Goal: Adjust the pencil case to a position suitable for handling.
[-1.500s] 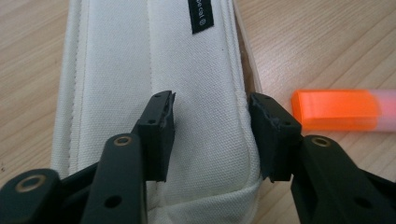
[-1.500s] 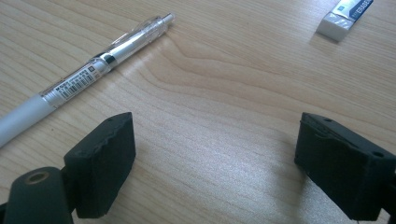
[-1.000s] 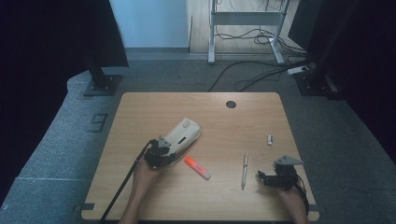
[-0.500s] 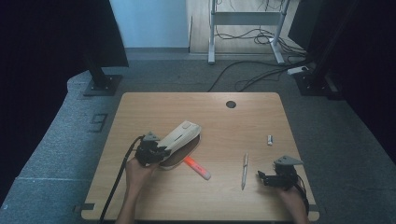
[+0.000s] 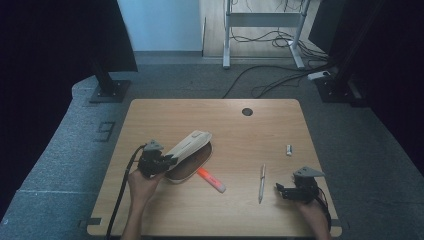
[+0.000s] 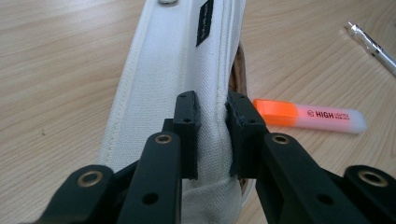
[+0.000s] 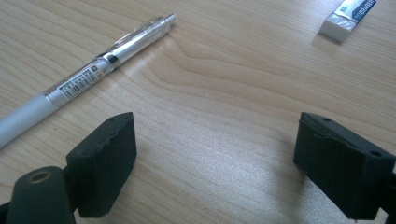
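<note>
A white canvas pencil case [image 5: 189,145] with a brown inside lies at the table's left middle, its flap lifted. My left gripper [image 5: 167,161] is shut on the case's near edge [image 6: 212,135], the cloth pinched between both jaws. An orange highlighter [image 5: 211,180] lies just right of the case [image 6: 308,114]. A white pen [image 5: 261,183] lies lengthwise further right [image 7: 88,74]. My right gripper [image 5: 281,191] rests near the table's front right corner, open, with bare wood between its jaws [image 7: 212,158]; the pen lies to the left of it.
A small white eraser [image 5: 288,149] sits right of the pen, seen also at the top right of the right gripper view [image 7: 348,14]. A round cable hole [image 5: 247,111] marks the wooden table's [image 5: 165,115] far side. Cables and stand legs cover the floor beyond.
My left gripper has slid left and toward me, dragging the pencil case's near end with it. The right gripper has stayed put.
</note>
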Demonstrator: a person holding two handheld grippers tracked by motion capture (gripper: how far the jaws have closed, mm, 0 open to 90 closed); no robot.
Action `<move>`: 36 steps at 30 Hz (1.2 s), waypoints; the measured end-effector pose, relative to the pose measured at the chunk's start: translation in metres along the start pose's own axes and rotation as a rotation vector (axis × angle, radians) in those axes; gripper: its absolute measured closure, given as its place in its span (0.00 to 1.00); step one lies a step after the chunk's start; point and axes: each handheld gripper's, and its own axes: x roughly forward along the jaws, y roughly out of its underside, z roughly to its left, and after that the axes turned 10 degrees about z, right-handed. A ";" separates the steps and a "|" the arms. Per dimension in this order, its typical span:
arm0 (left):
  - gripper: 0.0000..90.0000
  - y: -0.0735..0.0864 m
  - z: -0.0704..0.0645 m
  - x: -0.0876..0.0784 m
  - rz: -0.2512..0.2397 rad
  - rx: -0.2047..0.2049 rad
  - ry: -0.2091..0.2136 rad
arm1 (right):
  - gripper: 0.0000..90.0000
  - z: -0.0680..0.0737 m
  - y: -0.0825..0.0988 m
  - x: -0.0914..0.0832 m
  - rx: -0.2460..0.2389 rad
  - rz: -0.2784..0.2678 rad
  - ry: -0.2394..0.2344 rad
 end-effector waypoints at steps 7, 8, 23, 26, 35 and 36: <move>0.84 0.000 0.001 -0.002 -0.015 -0.002 -0.004 | 0.16 -0.002 -0.001 -0.001 -0.009 -0.001 -0.033; 0.84 0.000 0.001 -0.002 -0.015 -0.002 -0.004 | 0.16 -0.002 -0.001 -0.001 -0.009 -0.001 -0.033; 0.84 0.002 0.003 -0.009 -0.034 -0.001 0.000 | 0.26 -0.029 -0.023 -0.005 0.077 -0.007 0.033; 0.84 0.002 0.003 -0.009 -0.034 0.001 0.001 | 0.27 -0.031 -0.028 -0.003 0.072 0.001 0.039; 0.84 0.003 0.003 -0.008 -0.038 0.001 0.010 | 0.31 -0.040 -0.044 0.001 0.084 0.000 0.060; 0.84 0.003 0.003 -0.009 -0.038 0.002 0.010 | 0.32 -0.042 -0.048 0.001 0.082 0.005 0.068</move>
